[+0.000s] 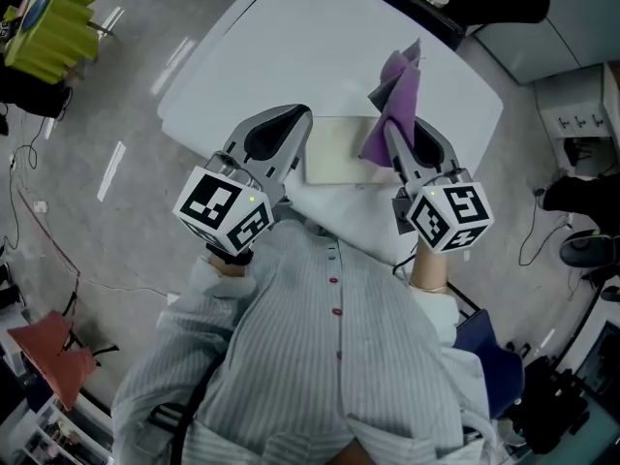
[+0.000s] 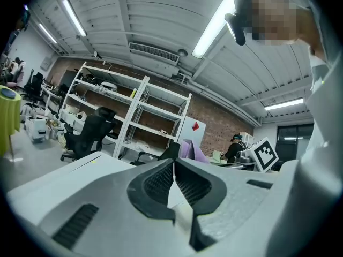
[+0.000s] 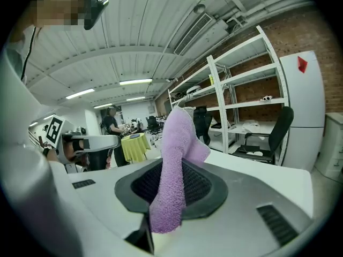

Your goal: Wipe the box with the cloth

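Two grippers share the frame, the left gripper [image 1: 300,116] and the right gripper [image 1: 392,136], alongside two marker cubes [image 1: 225,211] [image 1: 450,216], one purple cloth [image 1: 399,100], one pale box [image 1: 339,150] and one white table [image 1: 291,37].

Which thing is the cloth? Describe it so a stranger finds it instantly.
On the white table, beside the pale box, find the right gripper. The cloth is the purple terry piece pinched in its jaws and standing upward; nothing else nearby is purple.
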Tool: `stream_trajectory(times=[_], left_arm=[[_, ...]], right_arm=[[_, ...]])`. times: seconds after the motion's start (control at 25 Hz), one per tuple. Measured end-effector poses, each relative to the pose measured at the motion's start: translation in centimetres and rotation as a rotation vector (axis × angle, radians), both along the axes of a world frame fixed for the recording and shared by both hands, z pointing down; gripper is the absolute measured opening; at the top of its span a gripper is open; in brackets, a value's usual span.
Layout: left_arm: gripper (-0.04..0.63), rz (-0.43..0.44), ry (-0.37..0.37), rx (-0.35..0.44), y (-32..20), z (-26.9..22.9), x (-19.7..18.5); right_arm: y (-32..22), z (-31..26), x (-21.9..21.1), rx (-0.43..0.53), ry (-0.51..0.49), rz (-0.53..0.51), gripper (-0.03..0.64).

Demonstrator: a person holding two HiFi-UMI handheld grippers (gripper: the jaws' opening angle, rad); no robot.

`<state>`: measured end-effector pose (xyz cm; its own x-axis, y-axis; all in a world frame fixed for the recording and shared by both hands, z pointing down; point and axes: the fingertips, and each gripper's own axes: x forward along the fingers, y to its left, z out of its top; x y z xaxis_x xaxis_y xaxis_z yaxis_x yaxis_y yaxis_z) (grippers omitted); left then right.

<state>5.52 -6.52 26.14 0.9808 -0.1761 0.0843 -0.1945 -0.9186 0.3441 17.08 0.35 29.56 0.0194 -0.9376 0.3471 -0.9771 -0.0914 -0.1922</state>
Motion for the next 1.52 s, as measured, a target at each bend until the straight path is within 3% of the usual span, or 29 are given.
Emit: stream_trajectory(times=[0.4,0.64,1.04,1.52], left_arm=[[0.017,0.1,-0.058,-0.026,-2.0,2.5,1.4],[0.017,0.104,-0.099,-0.046,-1.1,4.2,2.1],[0.017,0.049,-0.185,-0.09,0.0,7.1,2.8],[0.032,-0.038,-0.269,-0.169,0.6,12.0,1.6]], right_arm=[[-2.5,1.1,0.9,-0.025,0.0,0.04,0.09],[-2.4,1.6,1.3,-0.042,-0.007,0.016,0.09],[-2.6,2.4,1.5,-0.092,-0.003,-0.1,0.091],[-5.8,5.0,0.1,-0.2,0.01,-0.349,0.09]])
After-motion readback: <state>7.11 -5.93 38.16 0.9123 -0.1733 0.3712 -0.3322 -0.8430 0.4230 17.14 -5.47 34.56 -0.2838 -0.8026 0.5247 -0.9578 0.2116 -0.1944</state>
